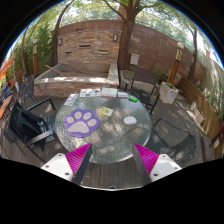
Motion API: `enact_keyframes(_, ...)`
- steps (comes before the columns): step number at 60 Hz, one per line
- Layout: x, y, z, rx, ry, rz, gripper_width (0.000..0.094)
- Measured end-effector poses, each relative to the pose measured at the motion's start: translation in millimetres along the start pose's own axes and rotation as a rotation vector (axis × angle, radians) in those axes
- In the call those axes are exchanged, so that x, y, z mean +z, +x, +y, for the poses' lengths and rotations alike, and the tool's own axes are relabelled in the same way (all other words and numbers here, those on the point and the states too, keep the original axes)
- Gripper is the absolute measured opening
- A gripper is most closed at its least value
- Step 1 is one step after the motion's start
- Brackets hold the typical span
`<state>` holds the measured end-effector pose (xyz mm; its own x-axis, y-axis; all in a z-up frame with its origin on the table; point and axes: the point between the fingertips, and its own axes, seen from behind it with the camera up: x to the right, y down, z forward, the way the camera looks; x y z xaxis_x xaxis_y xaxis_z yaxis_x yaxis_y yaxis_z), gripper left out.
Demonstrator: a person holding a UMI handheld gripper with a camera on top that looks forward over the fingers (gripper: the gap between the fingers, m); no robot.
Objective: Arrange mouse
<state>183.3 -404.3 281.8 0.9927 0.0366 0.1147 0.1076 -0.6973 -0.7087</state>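
outdoors, a brick wall (95,45) and trees close off a patio where a round glass desk (75,105) stands ringed by metal chairs (30,120), likely set there as the work surface for the task. on the desk lies a mat with a purple paw print (81,122), probably where the mouse belongs, and a small pale thing that may be the mouse (130,120) sits apart from it toward the right; i cannot be sure. the hand-held gripper (113,160) hangs back from the desk, level and aimed at it, its fingers spread wide with nothing between them.
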Motion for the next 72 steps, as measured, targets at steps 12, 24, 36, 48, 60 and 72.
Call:
enact_keyframes(12,46.5,47.9,33.8,0.015,-0.049,0.001,0.0821)
enact_keyframes(24,165.0,127.3,69.5,0.027,-0.064,0.034,0.082)
enact_keyframes(36,306.6,172.6,51.9,-0.005,0.02,0.001,0.0815)
enact_keyframes(48,406.4,178.3,22.7,-0.041,0.058,-0.07,0.0843)
enact_keyframes(60,446.6,163.8,-3.8,-0.071,0.065,-0.151,0.0816)
enact_keyframes(72,478.4,168.5,-34.8,-0.062,0.084,-0.169,0.0813)
